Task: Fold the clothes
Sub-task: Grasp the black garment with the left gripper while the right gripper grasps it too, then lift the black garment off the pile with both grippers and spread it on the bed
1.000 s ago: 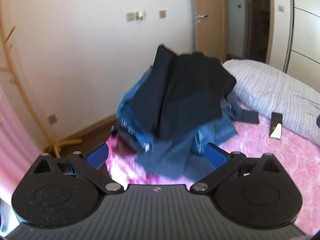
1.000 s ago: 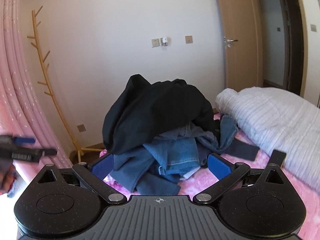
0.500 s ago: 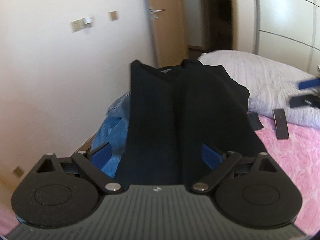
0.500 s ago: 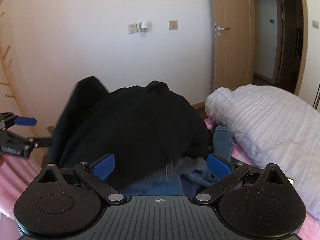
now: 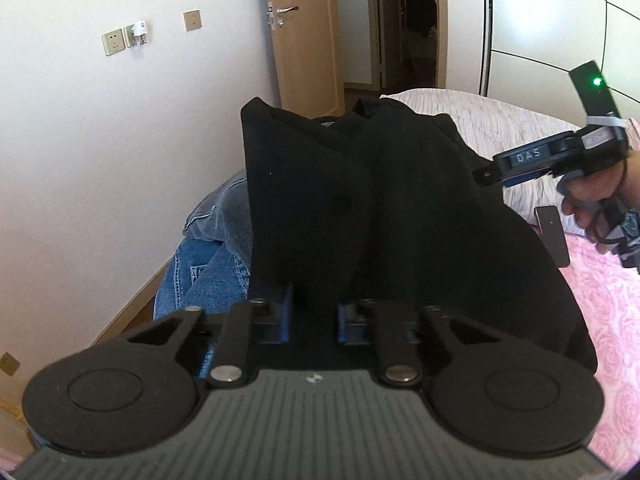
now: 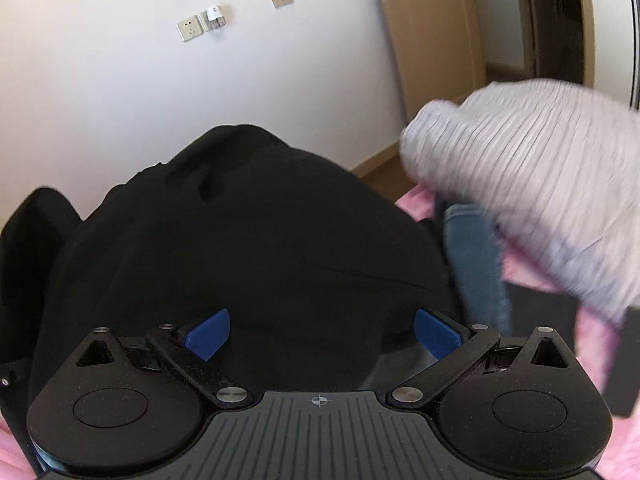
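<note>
In the left wrist view, the left gripper [image 5: 314, 312] sits at the bottom centre with its blue pads drawn close together on a fold of the black garment [image 5: 360, 208]; it is clenched on that cloth, which rises from the jaws and fills the middle of the frame; beneath it, at centre left, blue jeans [image 5: 204, 272] lie crumpled in the same pile; at the right edge a hand holds the right gripper [image 5: 490, 174], its tip just beside the garment's right flank, and from this side I cannot tell how its jaws stand; a small dark flat object [image 5: 552, 236] lies on the pink bedsheet [image 5: 600, 312] at lower right, with the grey striped duvet [image 5: 480, 120] behind.

In the right wrist view, the right gripper [image 6: 322, 330] shows its blue pads spread wide at the bottom, released and holding nothing; the black garment [image 6: 248, 248] bulges across the centre just ahead of them, whether touching is unclear; the blurred duvet [image 6: 540, 184] fills the upper right, and a strip of jeans [image 6: 476, 256] shows at centre right.

The step in hand looks like picking the black garment off the pile, one side pinched; the next move calls for the right gripper to close on a matching edge so the cloth can be lifted clear and spread flat.
</note>
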Demonstrator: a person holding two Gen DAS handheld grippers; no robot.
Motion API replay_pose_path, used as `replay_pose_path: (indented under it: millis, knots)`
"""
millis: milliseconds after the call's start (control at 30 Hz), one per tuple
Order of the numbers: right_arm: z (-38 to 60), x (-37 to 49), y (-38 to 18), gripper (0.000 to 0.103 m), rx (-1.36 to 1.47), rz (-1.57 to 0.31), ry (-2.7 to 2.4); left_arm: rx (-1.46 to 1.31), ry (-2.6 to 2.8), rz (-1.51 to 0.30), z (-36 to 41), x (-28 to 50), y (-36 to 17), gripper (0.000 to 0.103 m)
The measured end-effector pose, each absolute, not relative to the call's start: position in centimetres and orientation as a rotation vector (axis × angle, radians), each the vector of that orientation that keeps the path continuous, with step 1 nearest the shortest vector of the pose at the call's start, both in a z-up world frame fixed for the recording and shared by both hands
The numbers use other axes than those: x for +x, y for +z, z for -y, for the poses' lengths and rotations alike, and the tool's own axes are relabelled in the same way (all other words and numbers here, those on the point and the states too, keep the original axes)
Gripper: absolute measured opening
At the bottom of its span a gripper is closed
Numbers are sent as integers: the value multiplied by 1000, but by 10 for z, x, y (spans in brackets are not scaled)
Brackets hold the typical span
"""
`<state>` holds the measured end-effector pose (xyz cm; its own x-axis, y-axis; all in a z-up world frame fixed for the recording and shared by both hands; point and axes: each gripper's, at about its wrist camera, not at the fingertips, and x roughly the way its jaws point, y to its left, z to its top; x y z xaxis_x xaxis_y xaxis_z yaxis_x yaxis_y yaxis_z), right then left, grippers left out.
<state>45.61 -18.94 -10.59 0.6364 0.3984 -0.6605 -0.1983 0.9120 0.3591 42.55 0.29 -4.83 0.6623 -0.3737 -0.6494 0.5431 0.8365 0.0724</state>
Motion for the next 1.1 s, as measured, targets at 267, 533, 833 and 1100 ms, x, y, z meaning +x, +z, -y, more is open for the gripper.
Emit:
replay_pose_path:
  millis: [267, 533, 833, 1100]
  knots:
    - [220, 451, -78, 0, 295, -743, 307, 233, -572, -567, -14, 417, -23, 2]
    - [259, 402, 17, 0, 342, -505, 322, 212, -678, -420, 1, 381, 24, 1]
    - [335, 255, 75, 0, 434, -329, 157, 198, -935, -387, 64, 291, 46, 1]
    - [426, 50, 36, 0, 500, -416, -155, 230, -1245, -558, 155, 155, 0, 1]
